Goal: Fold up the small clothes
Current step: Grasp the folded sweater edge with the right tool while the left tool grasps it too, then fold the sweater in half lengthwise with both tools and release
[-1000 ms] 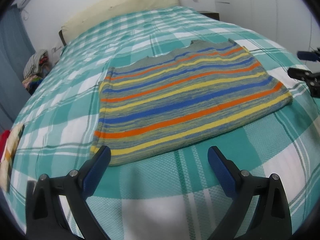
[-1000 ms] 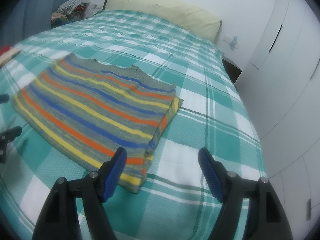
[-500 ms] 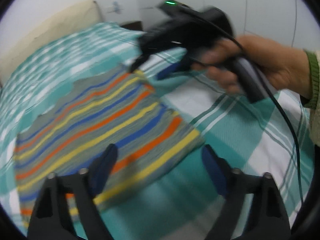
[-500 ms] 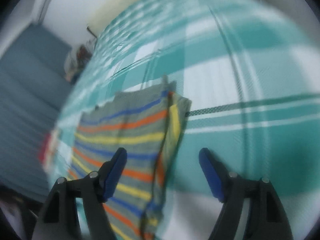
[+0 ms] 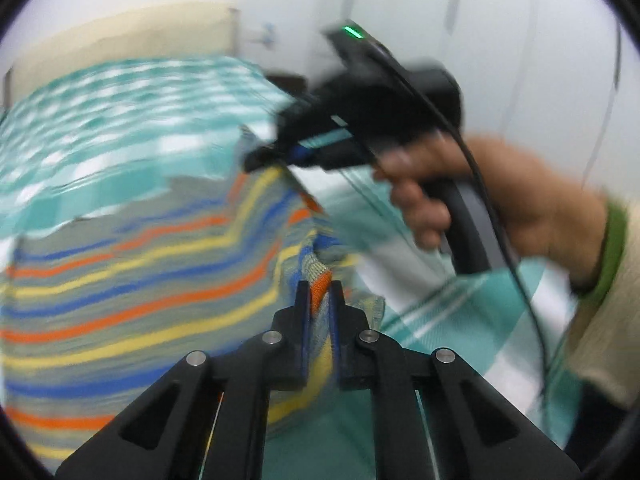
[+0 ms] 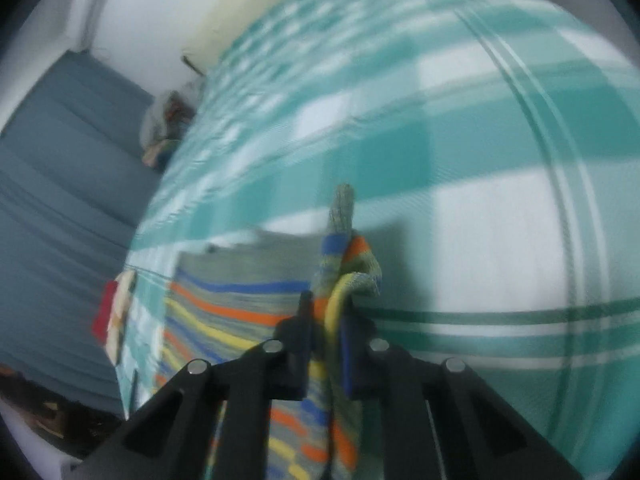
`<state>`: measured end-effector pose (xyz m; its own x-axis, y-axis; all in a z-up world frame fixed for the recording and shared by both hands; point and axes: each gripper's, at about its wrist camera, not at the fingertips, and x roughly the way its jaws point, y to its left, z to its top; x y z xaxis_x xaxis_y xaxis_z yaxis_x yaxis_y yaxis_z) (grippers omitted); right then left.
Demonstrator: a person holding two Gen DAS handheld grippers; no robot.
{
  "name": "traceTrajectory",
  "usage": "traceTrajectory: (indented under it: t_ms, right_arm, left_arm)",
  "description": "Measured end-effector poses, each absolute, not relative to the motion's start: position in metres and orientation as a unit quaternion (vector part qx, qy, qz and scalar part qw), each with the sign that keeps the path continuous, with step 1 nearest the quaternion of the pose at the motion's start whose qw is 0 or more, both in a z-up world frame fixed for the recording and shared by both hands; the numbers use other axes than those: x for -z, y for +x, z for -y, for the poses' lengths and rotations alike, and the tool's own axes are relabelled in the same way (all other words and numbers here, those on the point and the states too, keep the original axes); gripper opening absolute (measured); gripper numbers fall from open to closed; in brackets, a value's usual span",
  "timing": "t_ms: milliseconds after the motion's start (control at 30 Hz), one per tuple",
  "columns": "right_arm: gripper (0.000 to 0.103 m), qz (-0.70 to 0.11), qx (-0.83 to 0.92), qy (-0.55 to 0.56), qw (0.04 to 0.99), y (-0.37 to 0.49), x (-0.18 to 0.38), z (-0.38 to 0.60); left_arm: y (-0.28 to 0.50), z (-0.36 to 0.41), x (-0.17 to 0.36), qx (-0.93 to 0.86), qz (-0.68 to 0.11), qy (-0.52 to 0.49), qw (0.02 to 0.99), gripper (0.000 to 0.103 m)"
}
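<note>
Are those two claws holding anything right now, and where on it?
Both pinch the striped knit. The left claw grips its near corner on one side edge; the right claw grips the far corner of that same edge.

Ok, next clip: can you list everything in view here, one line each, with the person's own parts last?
striped knit garment: one, grey with blue, orange and yellow stripes, on the bed, right edge lifted
bed cover: one, teal and white check, under the garment
pillow: one, cream, head of bed
clothes heap: one, mixed colours, beside the bed
red and cream item: one, bed edge, blurred
left gripper: black, shut on the garment's near corner
right gripper: black, closing on the far corner
right hand: one, green cuff, holding the right gripper
</note>
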<state>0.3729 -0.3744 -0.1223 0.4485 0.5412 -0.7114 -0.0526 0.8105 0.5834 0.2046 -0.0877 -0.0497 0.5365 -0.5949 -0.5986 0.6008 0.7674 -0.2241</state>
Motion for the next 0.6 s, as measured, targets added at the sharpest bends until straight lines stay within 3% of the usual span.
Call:
traceTrajectory:
  t_ms: [133, 333, 567, 600]
  right_arm:
    - [0.012, -0.476, -0.224, 0.224, 0.820, 0.383, 0.083, 0.315]
    - [0.012, -0.475, -0.276, 0.209, 0.809, 0.405, 0.074, 0.201]
    - [0.012, -0.504, -0.296, 0.197, 0.787, 0.425, 0.114, 0.099]
    - [0.013, -0.506, -0.300, 0.197, 0.785, 0.428, 0.120, 0.088]
  left_arm:
    - [0.214, -0.008, 0.028, 0.282, -0.347, -0.075, 0.891, 0.007]
    - [0.222, -0.120, 0.051, 0.173, -0.388, -0.143, 0.894, 0.007]
    - [0.215, -0.152, 0.095, 0.109, -0.425, -0.170, 0.882, 0.007]
    - [0.218, -0.152, 0.101, 0.101, -0.438, -0.165, 0.878, 0.011]
